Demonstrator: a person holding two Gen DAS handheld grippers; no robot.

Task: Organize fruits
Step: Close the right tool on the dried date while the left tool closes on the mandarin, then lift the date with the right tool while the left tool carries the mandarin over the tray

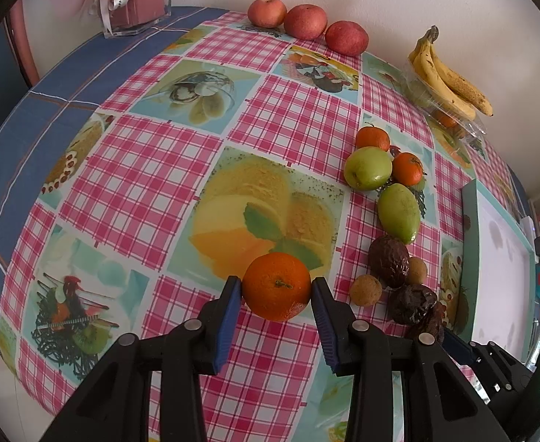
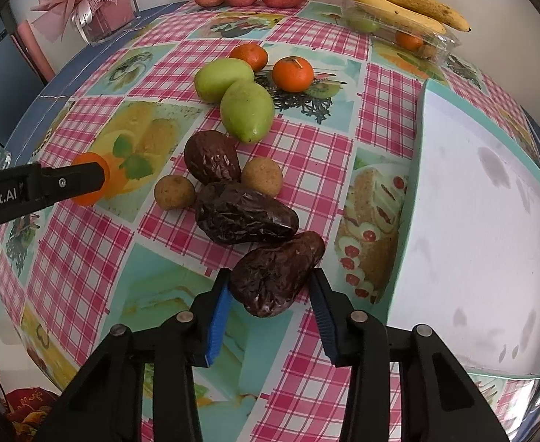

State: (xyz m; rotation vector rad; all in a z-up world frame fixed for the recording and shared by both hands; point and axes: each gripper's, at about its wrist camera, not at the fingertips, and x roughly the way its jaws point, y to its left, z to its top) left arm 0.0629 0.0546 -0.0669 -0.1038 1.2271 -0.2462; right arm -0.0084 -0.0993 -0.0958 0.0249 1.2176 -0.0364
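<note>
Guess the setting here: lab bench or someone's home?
Likely a home dining table: a plaid oilcloth printed with desserts, loose apples and bananas against a plain wall, a ribboned gift box at the far corner.

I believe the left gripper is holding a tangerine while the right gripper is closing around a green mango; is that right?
Not quite: the right gripper has its fingers around a wrinkled dark brown fruit, not a green mango, as the right wrist view shows. The left gripper does hold the tangerine.
</note>
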